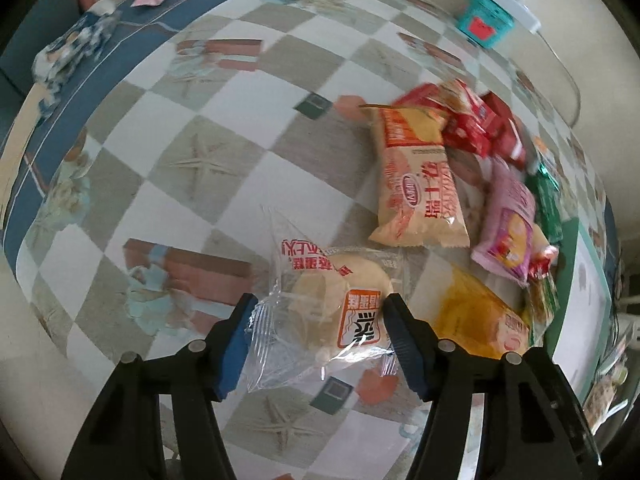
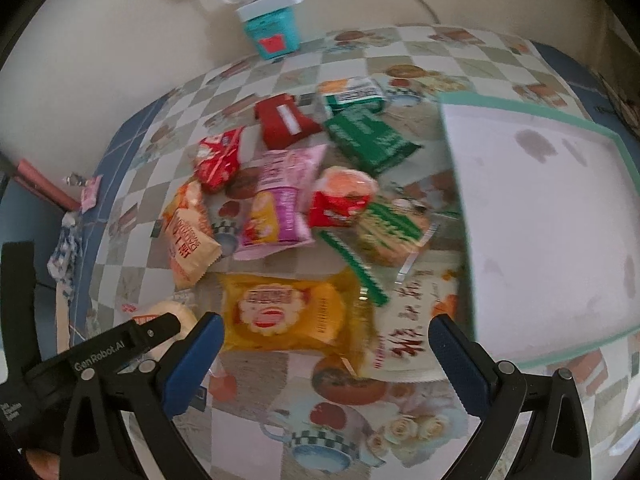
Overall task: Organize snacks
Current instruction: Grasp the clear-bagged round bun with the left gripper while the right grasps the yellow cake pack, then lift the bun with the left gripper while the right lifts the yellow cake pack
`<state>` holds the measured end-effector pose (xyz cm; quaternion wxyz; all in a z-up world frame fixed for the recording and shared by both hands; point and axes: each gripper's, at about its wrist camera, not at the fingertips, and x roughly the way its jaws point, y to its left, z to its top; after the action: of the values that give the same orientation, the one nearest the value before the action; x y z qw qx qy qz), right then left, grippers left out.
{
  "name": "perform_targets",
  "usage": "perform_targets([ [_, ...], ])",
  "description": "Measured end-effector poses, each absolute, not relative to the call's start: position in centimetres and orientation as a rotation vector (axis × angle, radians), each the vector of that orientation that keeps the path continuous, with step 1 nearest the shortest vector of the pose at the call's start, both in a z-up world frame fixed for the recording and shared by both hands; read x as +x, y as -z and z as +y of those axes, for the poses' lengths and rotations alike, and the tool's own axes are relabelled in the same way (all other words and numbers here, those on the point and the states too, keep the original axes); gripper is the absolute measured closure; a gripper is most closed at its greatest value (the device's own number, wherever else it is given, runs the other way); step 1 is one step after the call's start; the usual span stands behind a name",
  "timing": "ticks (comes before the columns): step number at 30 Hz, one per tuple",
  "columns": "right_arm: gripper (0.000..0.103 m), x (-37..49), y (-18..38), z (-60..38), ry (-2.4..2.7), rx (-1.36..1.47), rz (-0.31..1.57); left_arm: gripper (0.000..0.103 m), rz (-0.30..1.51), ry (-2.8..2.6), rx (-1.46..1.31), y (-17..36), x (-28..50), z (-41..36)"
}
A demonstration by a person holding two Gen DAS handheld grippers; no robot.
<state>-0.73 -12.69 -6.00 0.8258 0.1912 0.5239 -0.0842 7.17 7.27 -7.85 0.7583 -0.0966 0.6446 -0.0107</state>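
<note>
The left gripper points steeply down over a checked tablecloth, its jaws closed onto a clear-wrapped round cake; both blue pads press on the crinkled wrapper, so the cake is gripped. The cake sits at the near-left edge of the snack pile, just beside a yellow packet and in front of a beige shrimp-cracker bag. Beyond the beige bag lie red packets, with a pink bag to their near side. The right gripper hangs with its jaws wide apart and nothing between the pads, over the same yellow packet. Past that packet the pile holds the pink bag, a dark green packet and a red pouch. A white tray with a teal rim lies just right of the pile, touching a white printed packet. A teal box stands well behind the pile, against the wall.
</note>
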Motion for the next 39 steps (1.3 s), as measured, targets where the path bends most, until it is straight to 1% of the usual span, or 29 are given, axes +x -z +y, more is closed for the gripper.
perform_targets([
  [5,0.0,0.5,6.2,-10.6,0.146,0.347,1.123,0.037,1.395,0.003,-0.231,8.1,7.4,9.2],
  [9,0.003,1.2,6.7,-9.1,0.138,0.289,1.139,0.036,1.4,0.016,-0.248,8.7,7.6,10.2],
  [10,0.006,1.4,6.9,-8.9,0.138,0.281,1.146,0.036,1.398,0.016,-0.248,8.8,7.6,10.4],
  [14,0.007,2.0,8.1,-8.6,0.149,0.267,1.176,0.036,1.398,0.021,-0.239,8.9,7.7,10.3],
  [15,0.008,2.1,8.3,-8.5,0.155,0.26,1.178,0.036,1.398,0.022,-0.238,9.1,7.8,10.2],
  [17,0.013,2.2,8.4,-8.4,0.164,0.249,1.177,0.036,1.398,0.024,-0.242,8.9,7.9,10.1],
  [21,0.019,2.2,8.4,-8.3,0.161,0.239,1.171,0.036,1.397,0.024,-0.254,8.4,7.5,10.0],
  [22,0.023,2.2,8.3,-8.3,0.159,0.237,1.169,0.037,1.396,0.025,-0.256,8.3,7.4,10.0],
  [23,0.025,2.2,8.2,-8.2,0.158,0.234,1.165,0.038,1.395,0.029,-0.261,8.1,7.2,10.1],
  [30,0.027,1.9,7.8,-8.2,0.127,0.253,1.164,0.045,1.391,0.046,-0.282,7.2,6.3,10.6],
  [34,0.027,1.5,7.2,-8.8,0.114,0.28,1.151,0.048,1.386,0.048,-0.288,6.7,6.0,10.9],
  [39,0.027,1.0,6.0,-9.6,0.104,0.317,1.125,0.054,1.373,0.049,-0.294,5.8,5.2,11.3],
])
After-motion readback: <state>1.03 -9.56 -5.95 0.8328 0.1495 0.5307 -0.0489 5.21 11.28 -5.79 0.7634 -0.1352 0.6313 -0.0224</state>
